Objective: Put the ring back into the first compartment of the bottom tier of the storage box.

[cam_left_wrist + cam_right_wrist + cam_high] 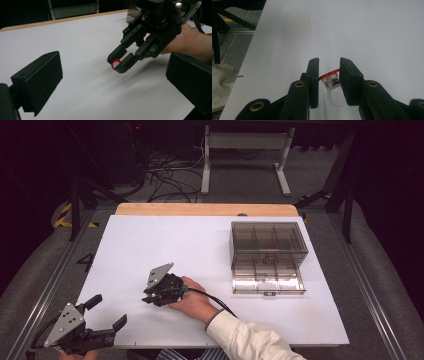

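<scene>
Right gripper (329,75) clenched on a small toy ring (331,81): red toothed top, clear block under it, white band hanging below. The ring sits between the pads, just above the white table (200,245) and well to the left of the clear compartment box (268,257).

Left gripper (107,312) released, jaws spread, near the table's front edge, further left of the box.

Risk: the grip looks to bear on the red rim and block only; a tilt or a bump on the way to the box could pop the ring out.

High view gives the box and both hands but not the ring. Left gripper view shows the red top at the right gripper's tips; right gripper view adds the band.
</scene>
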A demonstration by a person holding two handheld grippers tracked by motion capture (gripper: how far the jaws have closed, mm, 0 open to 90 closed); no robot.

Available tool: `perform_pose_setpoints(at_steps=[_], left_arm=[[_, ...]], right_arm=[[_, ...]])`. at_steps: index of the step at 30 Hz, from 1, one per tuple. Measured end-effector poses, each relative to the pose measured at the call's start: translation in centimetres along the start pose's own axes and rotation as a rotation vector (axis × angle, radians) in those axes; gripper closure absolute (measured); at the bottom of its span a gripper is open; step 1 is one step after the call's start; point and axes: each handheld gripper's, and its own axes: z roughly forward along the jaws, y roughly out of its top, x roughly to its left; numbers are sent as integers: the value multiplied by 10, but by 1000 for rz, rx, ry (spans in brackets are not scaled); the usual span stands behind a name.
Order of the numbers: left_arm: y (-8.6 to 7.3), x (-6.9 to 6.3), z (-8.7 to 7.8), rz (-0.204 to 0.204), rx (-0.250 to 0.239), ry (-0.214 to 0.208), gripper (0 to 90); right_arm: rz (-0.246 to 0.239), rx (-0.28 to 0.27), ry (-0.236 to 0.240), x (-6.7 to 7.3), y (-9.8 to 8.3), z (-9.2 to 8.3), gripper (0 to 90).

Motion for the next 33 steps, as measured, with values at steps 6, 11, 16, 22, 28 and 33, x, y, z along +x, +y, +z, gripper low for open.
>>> perform_pose_setpoints(at_steps=[6, 11, 16, 22, 28, 33], left_arm=[[3, 0, 8, 9, 2, -22, 15], [4, 1, 13, 18, 8, -34, 14], [7, 1, 20, 28, 7, -52, 14], [9, 1, 29, 33, 19, -72, 14], [11, 1, 34, 38, 19, -82, 13], [10, 2, 36, 36, 16, -84, 12]], right_arm=[[15, -11, -28, -2, -4, -15, 704], [40, -29, -53, -4, -11, -31, 703], [64, -40, -87, -6, -19, -48, 703], [93, -56, -128, -10, -29, -72, 702], [118, -66, -169, -13, -39, -95, 702], [126, -48, -205, -13, -48, -112, 702]])
